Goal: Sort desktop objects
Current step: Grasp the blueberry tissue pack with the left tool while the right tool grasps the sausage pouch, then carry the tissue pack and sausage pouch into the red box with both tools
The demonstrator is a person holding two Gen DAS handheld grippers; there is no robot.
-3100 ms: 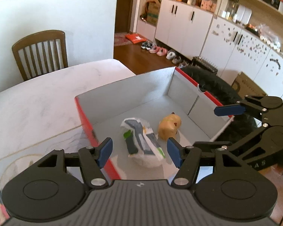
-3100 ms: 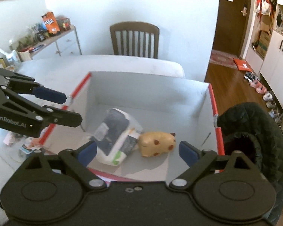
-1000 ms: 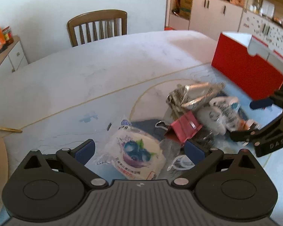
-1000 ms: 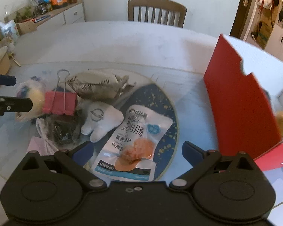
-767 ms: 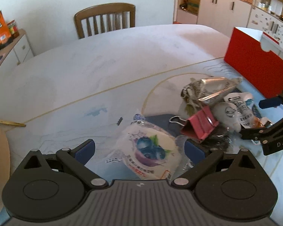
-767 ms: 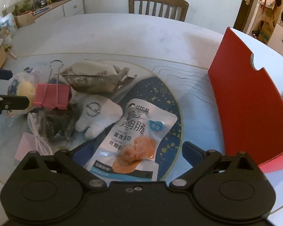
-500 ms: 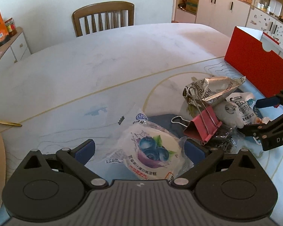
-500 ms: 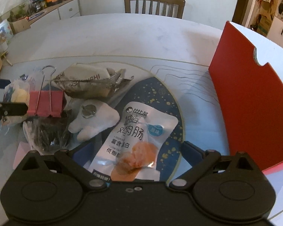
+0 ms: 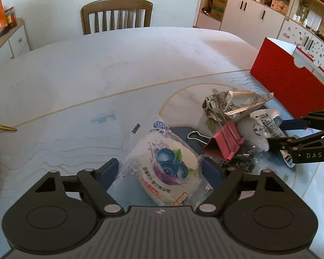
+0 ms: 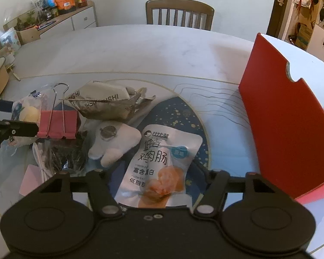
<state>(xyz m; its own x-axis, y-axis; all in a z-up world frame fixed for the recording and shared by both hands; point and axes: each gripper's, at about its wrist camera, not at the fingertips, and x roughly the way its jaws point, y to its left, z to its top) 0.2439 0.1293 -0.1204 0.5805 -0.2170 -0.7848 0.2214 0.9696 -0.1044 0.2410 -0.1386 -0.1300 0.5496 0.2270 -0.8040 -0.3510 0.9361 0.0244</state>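
On the table lies a pile of small things. A blueberry cake packet (image 9: 166,168) lies between the fingers of my left gripper (image 9: 159,168). Its jaws are closing and the pads have reached the loose wrapper without squeezing the cake. A white and orange sausage packet (image 10: 162,159) lies between the fingers of my right gripper (image 10: 151,170). Those jaws are closing too, with a gap left on the packet's left side. Beside these are a red binder clip (image 9: 224,142), a silver foil pouch (image 9: 237,105) and a white tooth plush (image 10: 116,140). The red box (image 10: 280,118) stands at the right.
A dark crinkled bag (image 10: 67,153), a white cable (image 10: 41,161) and a pink note (image 10: 30,179) lie at the pile's near left. A blue round mat (image 10: 183,112) sits under the things. A wooden chair (image 9: 116,15) stands behind the white table (image 9: 97,75).
Both grippers left the box and came to the pile. In the last half second both pairs of fingers narrowed, the left around the blueberry packet, the right around the sausage packet.
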